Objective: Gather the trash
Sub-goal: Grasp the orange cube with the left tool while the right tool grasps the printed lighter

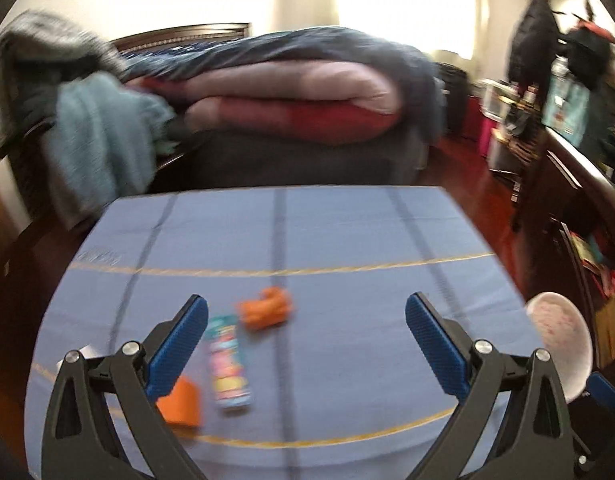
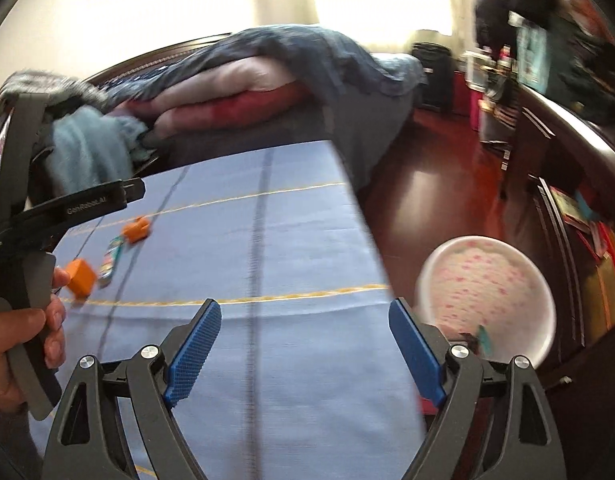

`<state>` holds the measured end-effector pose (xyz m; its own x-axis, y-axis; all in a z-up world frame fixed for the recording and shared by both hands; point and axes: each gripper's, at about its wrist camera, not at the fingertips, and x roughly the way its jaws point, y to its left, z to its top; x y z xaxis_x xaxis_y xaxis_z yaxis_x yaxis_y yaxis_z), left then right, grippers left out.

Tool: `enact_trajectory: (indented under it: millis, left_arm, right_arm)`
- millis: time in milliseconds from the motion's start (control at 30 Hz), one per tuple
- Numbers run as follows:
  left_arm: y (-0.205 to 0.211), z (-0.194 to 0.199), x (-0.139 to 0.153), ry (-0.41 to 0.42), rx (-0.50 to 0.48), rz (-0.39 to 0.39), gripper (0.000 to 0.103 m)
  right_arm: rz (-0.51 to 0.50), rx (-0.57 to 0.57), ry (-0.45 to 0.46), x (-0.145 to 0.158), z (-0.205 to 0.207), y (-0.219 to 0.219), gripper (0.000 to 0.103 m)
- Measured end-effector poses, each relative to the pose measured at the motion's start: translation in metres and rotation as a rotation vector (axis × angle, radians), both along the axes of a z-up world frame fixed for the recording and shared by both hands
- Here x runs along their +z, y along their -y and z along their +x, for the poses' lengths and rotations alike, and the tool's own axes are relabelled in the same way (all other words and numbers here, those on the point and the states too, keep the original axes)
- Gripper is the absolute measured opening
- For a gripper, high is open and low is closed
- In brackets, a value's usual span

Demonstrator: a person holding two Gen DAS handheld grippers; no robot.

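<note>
Both grippers spread and empty over the blue worktop (image 1: 347,240).

Left gripper (image 1: 306,324) gapes with nothing between; right gripper (image 2: 305,326) likewise. At lower left lie an orange block (image 1: 182,402), a colourful tube (image 1: 228,364) and crumpled orange trash (image 1: 267,307). A white bin (image 2: 487,300) sits at lower right.

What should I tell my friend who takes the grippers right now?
Left gripper: open, holding nothing.
Right gripper: open, holding nothing.
Still on the blue cloth: an orange wad, a tube and an orange box, all nearest the left gripper.
The white bin stands on the floor past the cloth's right edge, with a small scrap already inside.
Left to do: pick up the three pieces and drop them in the bin.
</note>
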<state>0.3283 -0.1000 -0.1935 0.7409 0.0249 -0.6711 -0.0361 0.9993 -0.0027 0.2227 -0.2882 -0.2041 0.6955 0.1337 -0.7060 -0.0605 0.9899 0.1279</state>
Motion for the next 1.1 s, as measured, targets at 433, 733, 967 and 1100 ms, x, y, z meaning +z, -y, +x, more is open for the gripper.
enact_trajectory:
  millis: [433,733,967,1100]
  left_arm:
    - [-0.089,-0.015,-0.05,-0.145,0.101,-0.107,0.06]
    - [-0.136,-0.041,-0.041,-0.074,0.133,-0.179,0.037]
    - [-0.18,-0.065,-0.02,-0.004,0.209,-0.161,0.038]
    - [-0.201,-0.075,-0.016,0.014,0.242,-0.166,0.038]
  right_arm:
    - [-0.034,0.162,-0.013,0.005,0.007,-0.088,0.085]
    - [-0.059,0.219,-0.042,-0.003,0.046,-0.157,0.085]
    - [-0.092,0.242,-0.088,-0.023,0.08,-0.209,0.081]
    - [-0.13,0.258,-0.13,-0.034,0.093,-0.233,0.068]
